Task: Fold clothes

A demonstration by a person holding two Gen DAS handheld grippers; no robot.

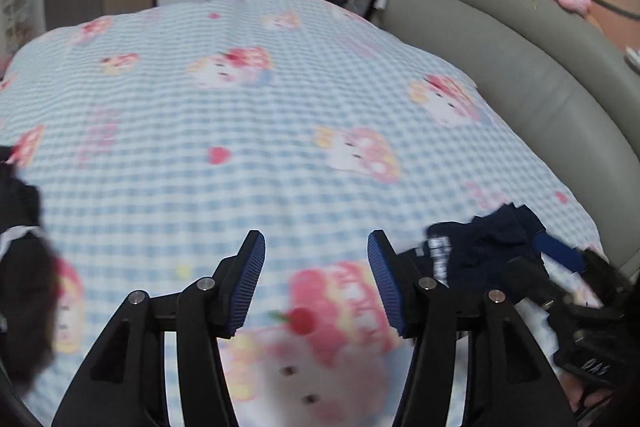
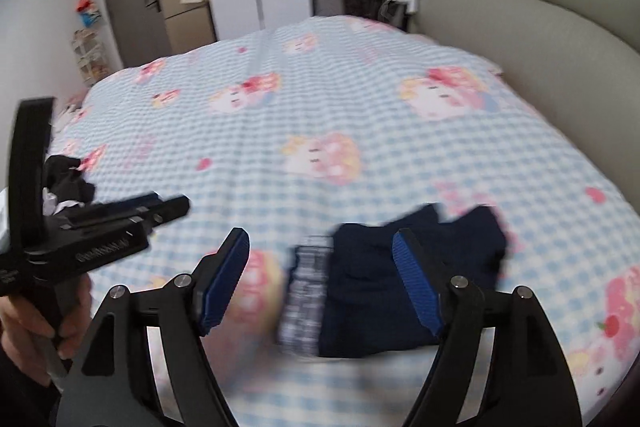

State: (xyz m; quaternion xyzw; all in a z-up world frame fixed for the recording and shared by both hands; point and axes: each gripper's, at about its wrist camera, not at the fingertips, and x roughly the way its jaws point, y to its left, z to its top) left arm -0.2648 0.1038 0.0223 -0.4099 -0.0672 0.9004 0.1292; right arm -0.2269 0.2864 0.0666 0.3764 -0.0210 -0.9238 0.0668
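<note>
Left hand-held gripper [image 1: 316, 251]: jaws spread wide, nothing between the blue ribbed pads [image 1: 249, 283]. It hangs over bare bedding, apart from any garment.

Right hand-held gripper [image 2: 320, 259]: jaws likewise wide apart and empty. It is poised directly above the task item.

Task item: a small navy-blue fabric garment with a grey-and-white patterned waistband [image 2: 400, 287]. It lies on the bed with the light blue gingham cartoon-print cover [image 2: 320, 115], near the front edge and toward the padded grey headboard [image 2: 520, 19]. In the right wrist view the waistband faces left and the body of the cloth looks roughly flat, though motion blur hides its edges and creases. In the left wrist view the same garment [image 1: 488, 247] sits to the right of the left gripper, just beside the right gripper's frame.

A second heap of black clothing with white trim [image 2: 68, 183] lies at the far left of the bed, well apart from the navy piece.

Judgement: the step in hand appears to be the approach to the navy garment, before any grasp. The extent of folding already achieved cannot be determined. The next move calls for lowering the right jaws onto one edge, closing on a single layer, with the left gripper brought across to the opposite edge.
</note>
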